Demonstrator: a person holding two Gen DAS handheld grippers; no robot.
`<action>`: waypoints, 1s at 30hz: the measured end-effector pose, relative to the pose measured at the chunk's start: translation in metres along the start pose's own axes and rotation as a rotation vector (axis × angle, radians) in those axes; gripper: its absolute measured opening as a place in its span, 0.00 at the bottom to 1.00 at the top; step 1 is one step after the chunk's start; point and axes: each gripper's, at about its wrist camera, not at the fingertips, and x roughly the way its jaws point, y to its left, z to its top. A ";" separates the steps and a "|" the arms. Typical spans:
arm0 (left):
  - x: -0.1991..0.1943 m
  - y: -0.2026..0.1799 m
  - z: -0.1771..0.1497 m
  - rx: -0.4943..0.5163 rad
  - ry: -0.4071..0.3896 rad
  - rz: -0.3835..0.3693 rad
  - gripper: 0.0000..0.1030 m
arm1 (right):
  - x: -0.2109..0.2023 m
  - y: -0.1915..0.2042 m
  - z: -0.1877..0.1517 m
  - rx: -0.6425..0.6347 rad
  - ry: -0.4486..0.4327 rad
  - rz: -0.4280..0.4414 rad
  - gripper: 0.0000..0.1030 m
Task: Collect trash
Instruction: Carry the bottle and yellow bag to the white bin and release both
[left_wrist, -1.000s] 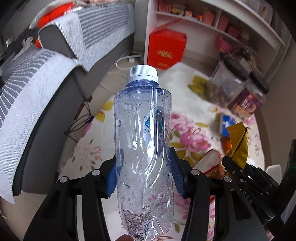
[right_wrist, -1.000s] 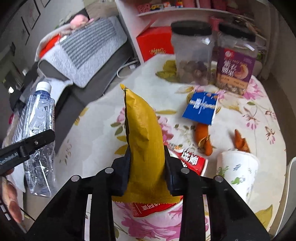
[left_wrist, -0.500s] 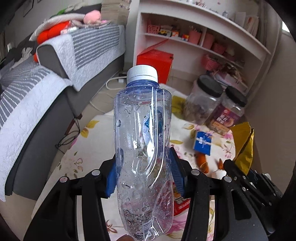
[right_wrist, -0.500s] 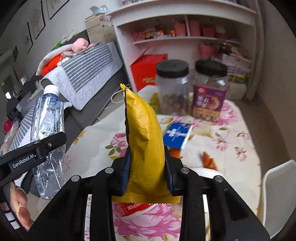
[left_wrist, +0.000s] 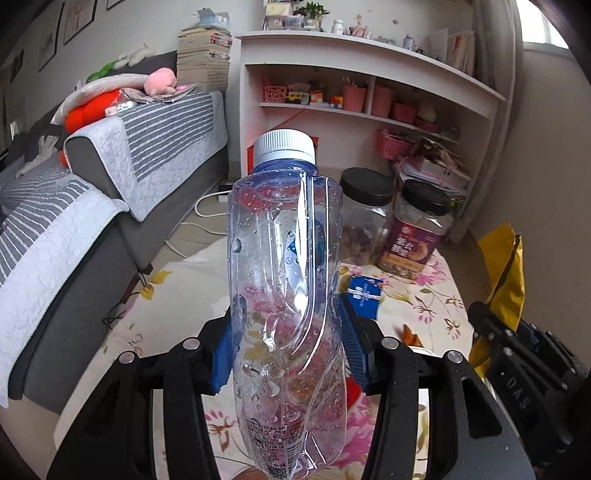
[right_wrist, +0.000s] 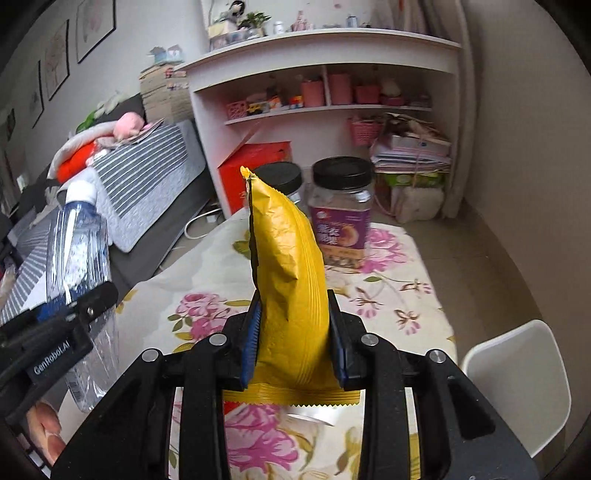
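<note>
My left gripper (left_wrist: 286, 350) is shut on a crumpled clear plastic bottle (left_wrist: 284, 295) with a white cap, held upright above the floral table (left_wrist: 177, 302). My right gripper (right_wrist: 293, 339) is shut on a yellow snack bag (right_wrist: 288, 280), also held upright above the table. The bottle also shows at the left of the right wrist view (right_wrist: 77, 258), and the yellow bag at the right of the left wrist view (left_wrist: 506, 273). A blue packet (left_wrist: 364, 291) and an orange scrap (left_wrist: 408, 334) lie on the table. A paper cup rim (right_wrist: 314, 415) sits below the right gripper.
Two black-lidded jars (left_wrist: 417, 225) (left_wrist: 364, 218) stand at the table's far end. A grey sofa (left_wrist: 74, 206) runs along the left. A white shelf unit (left_wrist: 369, 103) and a red box (right_wrist: 255, 177) stand behind. A white chair (right_wrist: 517, 384) is at the right.
Both grippers have risen and tilted up with their loads, so the table looks lower and the shelf and wall fill more of each view.
</note>
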 end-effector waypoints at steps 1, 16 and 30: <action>-0.001 -0.004 -0.001 0.000 0.002 -0.006 0.48 | -0.002 -0.005 0.000 0.008 0.001 -0.003 0.29; -0.013 -0.083 -0.021 0.077 0.005 -0.088 0.48 | -0.042 -0.088 -0.001 0.092 -0.026 -0.143 0.29; -0.020 -0.187 -0.041 0.174 0.047 -0.212 0.48 | -0.070 -0.193 -0.014 0.208 0.038 -0.334 0.30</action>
